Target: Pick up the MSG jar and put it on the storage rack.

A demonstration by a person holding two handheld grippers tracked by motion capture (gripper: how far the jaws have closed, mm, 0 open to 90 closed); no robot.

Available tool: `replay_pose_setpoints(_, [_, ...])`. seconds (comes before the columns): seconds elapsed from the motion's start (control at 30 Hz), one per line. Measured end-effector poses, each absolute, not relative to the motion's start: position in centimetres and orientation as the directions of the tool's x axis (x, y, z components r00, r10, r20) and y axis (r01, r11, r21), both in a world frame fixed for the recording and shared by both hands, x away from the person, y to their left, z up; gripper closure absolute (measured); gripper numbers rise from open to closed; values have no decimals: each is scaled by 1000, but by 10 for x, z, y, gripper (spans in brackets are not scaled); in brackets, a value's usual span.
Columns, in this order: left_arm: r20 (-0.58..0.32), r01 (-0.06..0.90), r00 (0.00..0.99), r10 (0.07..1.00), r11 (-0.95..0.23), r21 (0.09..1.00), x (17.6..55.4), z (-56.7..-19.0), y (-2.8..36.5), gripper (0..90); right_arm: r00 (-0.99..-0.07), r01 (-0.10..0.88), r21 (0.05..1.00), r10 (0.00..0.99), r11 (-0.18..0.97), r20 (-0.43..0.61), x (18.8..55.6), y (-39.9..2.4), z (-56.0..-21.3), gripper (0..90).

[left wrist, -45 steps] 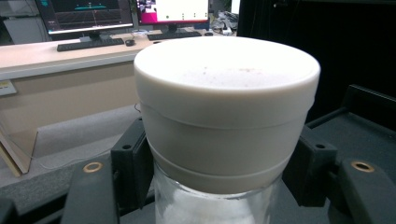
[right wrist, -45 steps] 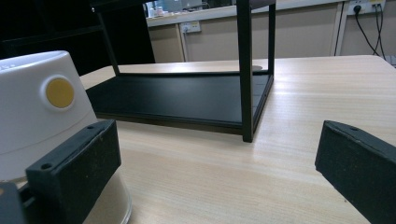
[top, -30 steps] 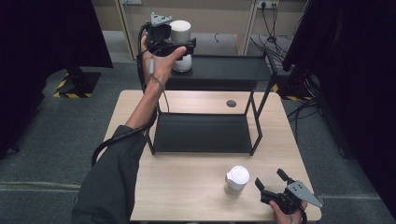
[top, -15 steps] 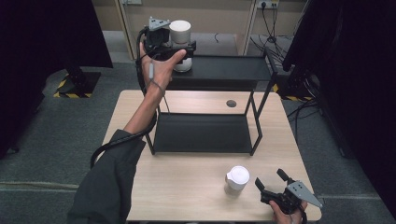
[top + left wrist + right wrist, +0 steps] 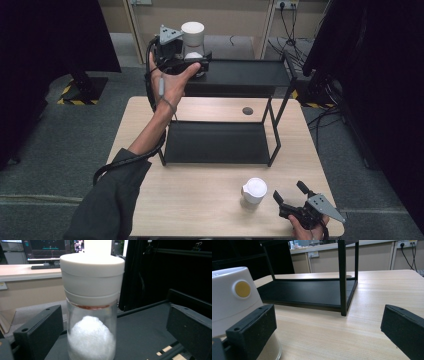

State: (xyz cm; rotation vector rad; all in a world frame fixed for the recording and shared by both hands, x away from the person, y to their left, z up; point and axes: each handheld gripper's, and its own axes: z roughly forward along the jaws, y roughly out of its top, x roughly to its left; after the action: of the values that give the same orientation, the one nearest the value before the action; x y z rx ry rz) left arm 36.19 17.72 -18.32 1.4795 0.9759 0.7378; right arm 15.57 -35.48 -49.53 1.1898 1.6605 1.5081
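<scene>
The left gripper [image 5: 196, 59] is seen raised at the top shelf of the black rack [image 5: 250, 75], with a glass jar [image 5: 193, 42] under a white lid standing between its jaws. In the left gripper view the jar [image 5: 92, 312], holding a white powdery heap, rises in the gap while both black jaws are spread well clear of the glass on either side, so the left gripper is released and the jar is not clasped; its base is hidden, and contact with the shelf cannot be judged. Compared with the picture of a second ago, the left hand [image 5: 167, 82] and its gripper have been shifted slightly, and the jar is found at much the same spot on the upper shelf. The right gripper [image 5: 295, 197] is held low at the near right of the wooden table [image 5: 200, 210], jaws spread apart and nothing between them, unchanged from the earlier pictures. A white container [image 5: 254, 190] stands on the table just beside its left jaw, as before; in the right gripper view a yellow dot is shown on this container [image 5: 234, 302].
</scene>
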Motion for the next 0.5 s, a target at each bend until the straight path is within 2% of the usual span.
replay_pose_setpoints(0.5, [-78,121,523,848,17,992,331,-213,191,5,-422,223,974,896,-45,138,156,-355,-495,4])
